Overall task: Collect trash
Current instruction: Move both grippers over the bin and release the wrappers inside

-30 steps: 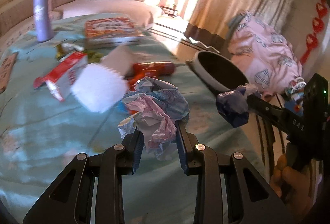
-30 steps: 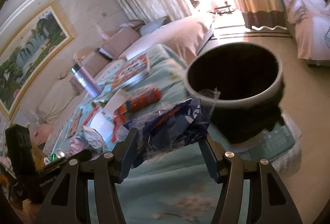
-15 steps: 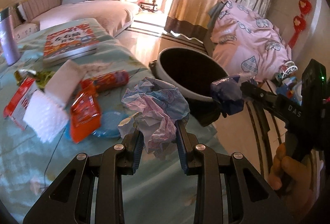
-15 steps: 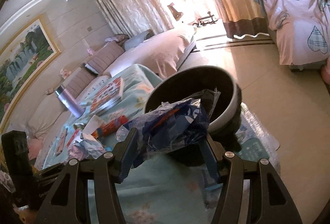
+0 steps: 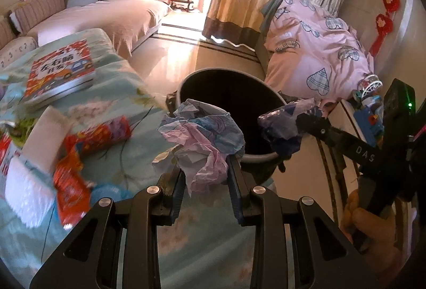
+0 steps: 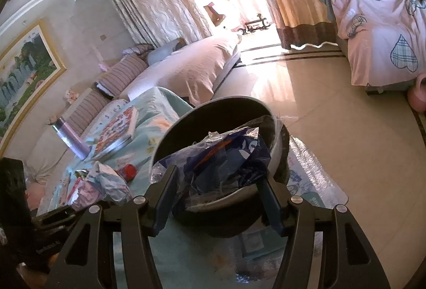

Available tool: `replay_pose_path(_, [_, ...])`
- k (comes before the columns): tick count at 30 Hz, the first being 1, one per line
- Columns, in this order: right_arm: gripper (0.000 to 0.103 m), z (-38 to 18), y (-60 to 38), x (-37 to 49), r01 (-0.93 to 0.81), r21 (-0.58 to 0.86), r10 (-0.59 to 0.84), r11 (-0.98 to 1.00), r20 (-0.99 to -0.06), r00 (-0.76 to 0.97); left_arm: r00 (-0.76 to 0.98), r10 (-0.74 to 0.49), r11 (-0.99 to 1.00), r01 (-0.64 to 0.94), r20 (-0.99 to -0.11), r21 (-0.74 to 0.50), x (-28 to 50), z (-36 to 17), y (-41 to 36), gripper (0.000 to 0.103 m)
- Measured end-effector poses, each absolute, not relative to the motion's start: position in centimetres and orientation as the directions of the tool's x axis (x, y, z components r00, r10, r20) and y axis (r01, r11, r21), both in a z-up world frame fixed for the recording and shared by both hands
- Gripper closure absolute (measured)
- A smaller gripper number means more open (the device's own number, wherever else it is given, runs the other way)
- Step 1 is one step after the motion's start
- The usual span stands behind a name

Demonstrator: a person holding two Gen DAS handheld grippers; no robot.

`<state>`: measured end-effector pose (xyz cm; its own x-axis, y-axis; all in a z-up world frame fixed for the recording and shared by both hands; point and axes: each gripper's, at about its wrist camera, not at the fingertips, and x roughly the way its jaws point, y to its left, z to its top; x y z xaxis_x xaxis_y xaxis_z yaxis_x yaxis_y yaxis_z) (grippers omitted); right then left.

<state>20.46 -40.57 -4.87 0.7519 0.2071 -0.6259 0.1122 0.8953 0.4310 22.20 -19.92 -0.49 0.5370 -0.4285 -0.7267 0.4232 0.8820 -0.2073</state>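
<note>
A framed landscape painting (image 6: 25, 73) hung on the pale wall at the far left, above a long sofa (image 6: 181, 70) draped in pink cloth with striped cushions (image 6: 121, 76). In front of it a table under a light blue floral cloth (image 5: 127, 92) carried a purple flask (image 6: 69, 138), a children's book (image 5: 60, 70) with a red cover, a white foam block (image 5: 40, 134) and red snack wrappers (image 5: 72, 182); these lay blurred in the left wrist view. The left gripper (image 5: 205, 179) was clenched on a crumpled pink and blue paper (image 5: 205, 139), held above the table's near edge just beside the bin. Off the table's corner stood a round dark trash bin (image 5: 213, 76) on the floor, its mouth open upward, with a printed plastic sheet (image 6: 314, 182) under it. The right gripper (image 6: 215, 187) grasped a crumpled blue plastic wrapper (image 6: 226, 155), held over the bin's near rim. Beige tiled floor (image 6: 332, 129) with dark border stripes ran toward a sunlit doorway hung with cream patterned curtains (image 6: 151, 1). Further right a pink quilt (image 5: 314, 49) printed with plaid hearts was heaped over a piece of furniture. Red heart ornaments (image 5: 386, 20) hung on the wall at the far right, and a person's hand (image 5: 372, 225) gripped the right gripper's handle below them.
</note>
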Motion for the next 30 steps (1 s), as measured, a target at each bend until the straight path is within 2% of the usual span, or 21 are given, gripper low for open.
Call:
replay_pose_path(13, [0.039, -4.7, -42.6, 24.6, 0.095, 0.366, 0.194, 0.926, -0.675, 0.712, 0.505, -0.424, 0.873, 0.450, -0.752, -0.191, 26.6, -0.8, -24.2, 0.072])
replay_pose_path(16, [0.035, -4.9, -42.7, 25.4, 0.086, 0.351, 0.195, 0.933, -0.690, 0.697, 0.498, -0.418, 0.873, 0.451, -0.760, -0.184, 27.2, -1.1, -24.4, 0.059])
replay_pose_path(17, [0.034, -5.0, -42.8, 25.6, 0.083, 0.351, 0.200, 0.933, -0.694, 0.691, 0.496, -0.412, 0.876, 0.445, -0.764, -0.183, 27.4, -1.2, -24.4, 0.049])
replay_pose_path(18, [0.029, -5.2, -42.9, 25.8, 0.078, 0.360, 0.213, 0.930, -0.698, 0.683, 0.496, -0.411, 0.878, 0.440, -0.765, -0.186, 27.5, -1.3, -24.3, 0.042])
replay_pose_path(20, [0.022, -5.5, -43.4, 26.1, 0.080, 0.376, 0.226, 0.923, -0.698, 0.679, 0.494, -0.412, 0.879, 0.437, -0.766, -0.192, 27.5, -1.5, -24.2, 0.037])
replay_pose_path(22, [0.018, -5.7, -43.6, 26.2, 0.083, 0.387, 0.233, 0.918, -0.698, 0.678, 0.495, -0.408, 0.881, 0.432, -0.767, -0.190, 27.5, -1.5, -24.2, 0.035])
replay_pose_path(30, [0.015, -5.2, -43.7, 25.1, 0.092, 0.429, 0.251, 0.899, -0.675, 0.694, 0.520, -0.411, 0.889, 0.412, -0.749, -0.201, 25.7, -1.2, -22.5, 0.032])
